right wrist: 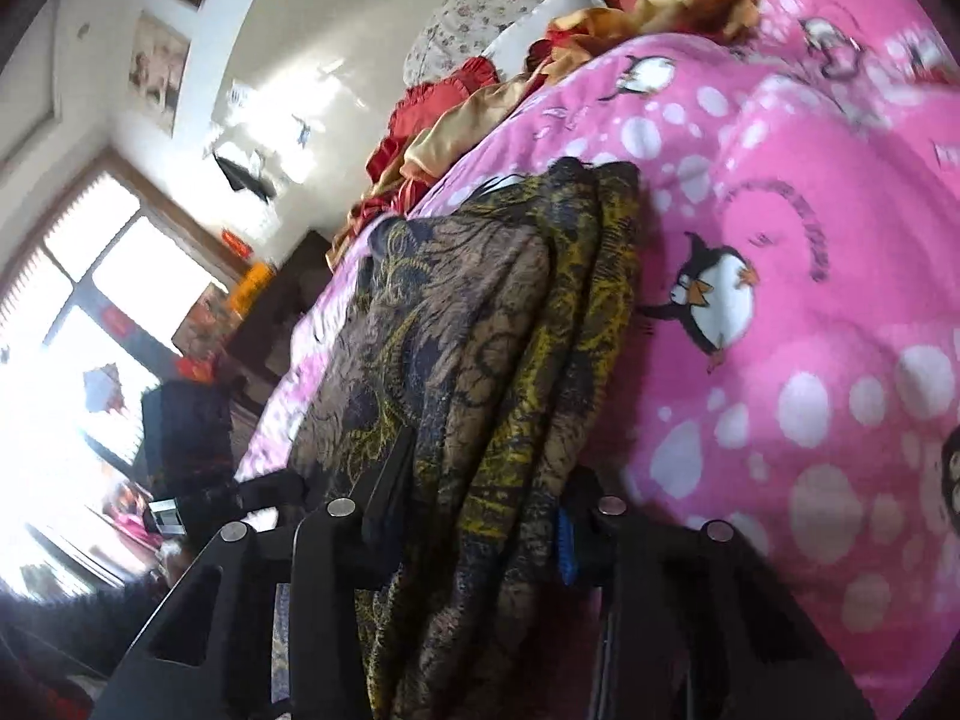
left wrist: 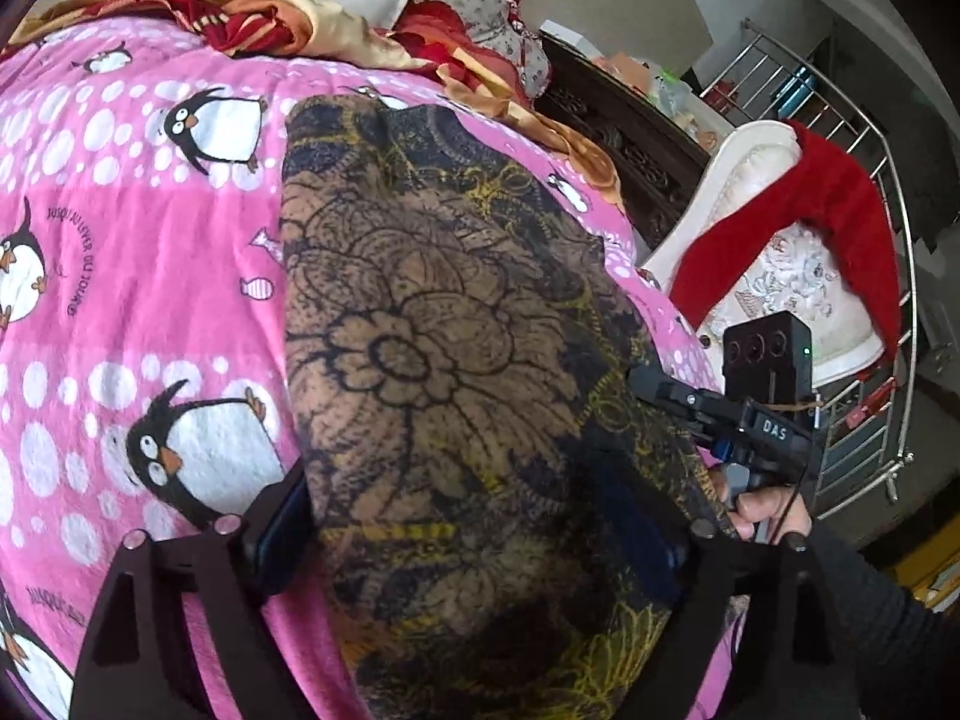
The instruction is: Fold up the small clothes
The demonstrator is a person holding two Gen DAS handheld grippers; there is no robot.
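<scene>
One dark garment (left wrist: pixel 456 360), printed with brown flowers and yellow line work, lies on a bed under a pink fleece blanket (left wrist: pixel 150 252) and fills the middle of the left wrist view from upper centre down to the bottom edge. The left hand-held gripper (left wrist: pixel 474 534) stands with its fingers wide apart at the lower edge of that view, one finger at the garment's left border and the other over its right side, the cloth lying between them and not visibly pinched. The right hand-held gripper (right wrist: pixel 474 516) is clamped on a bunched, several-layered fold of the same garment (right wrist: pixel 480 330) at lower centre of the right wrist view. In the left wrist view that right tool appears at the right edge, held by a hand (left wrist: pixel 774 510) in a dark sleeve, with the letters "DAS" readable on its body. Four penguins show in full on the blanket in the left view, and curved printed lettering beside them is too small to read surely. A red and gold cloth (left wrist: pixel 252 6) is heaped at the upper left, and one red cloth (left wrist: pixel 810 210) drapes a white chair at right.
</scene>
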